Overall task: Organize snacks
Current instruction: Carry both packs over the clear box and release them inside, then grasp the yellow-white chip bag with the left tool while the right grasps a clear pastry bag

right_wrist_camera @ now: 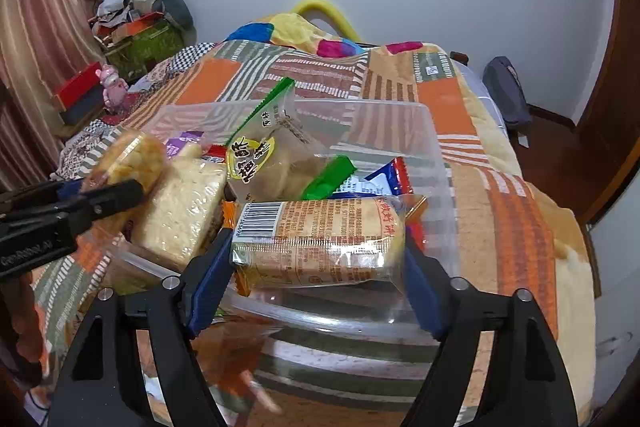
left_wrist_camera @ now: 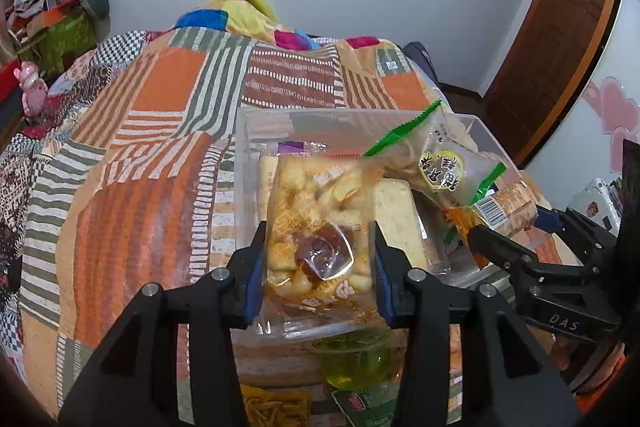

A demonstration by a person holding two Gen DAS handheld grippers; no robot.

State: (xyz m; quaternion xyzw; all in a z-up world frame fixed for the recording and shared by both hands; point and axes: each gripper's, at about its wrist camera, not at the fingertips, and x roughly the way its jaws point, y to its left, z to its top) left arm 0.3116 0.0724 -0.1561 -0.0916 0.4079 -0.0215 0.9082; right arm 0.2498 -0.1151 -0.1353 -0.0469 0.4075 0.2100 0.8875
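My left gripper (left_wrist_camera: 320, 247) is shut on a clear bag of fried puffs (left_wrist_camera: 316, 227) with a dark sauce packet, held over the near edge of a clear plastic bin (left_wrist_camera: 256, 163). My right gripper (right_wrist_camera: 318, 247) is shut on a barcode-labelled cracker pack (right_wrist_camera: 320, 239) over the same bin (right_wrist_camera: 436, 163). The bin holds a green-edged snack bag (right_wrist_camera: 272, 155), a pale rice-cake block (right_wrist_camera: 184, 211) and red-blue packets (right_wrist_camera: 384, 175). The right gripper (left_wrist_camera: 516, 227) and its pack (left_wrist_camera: 508, 207) also show in the left wrist view; the left gripper (right_wrist_camera: 100, 195) shows in the right.
The bin sits on a bed with a patchwork orange striped quilt (left_wrist_camera: 160, 147). A green jelly cup (left_wrist_camera: 356, 359), a yellow noodle-snack pack (left_wrist_camera: 276, 407) and a green packet (left_wrist_camera: 368, 407) lie in front of the bin. A wooden door (left_wrist_camera: 560, 47) is at right; clutter (right_wrist_camera: 136, 35) at left.
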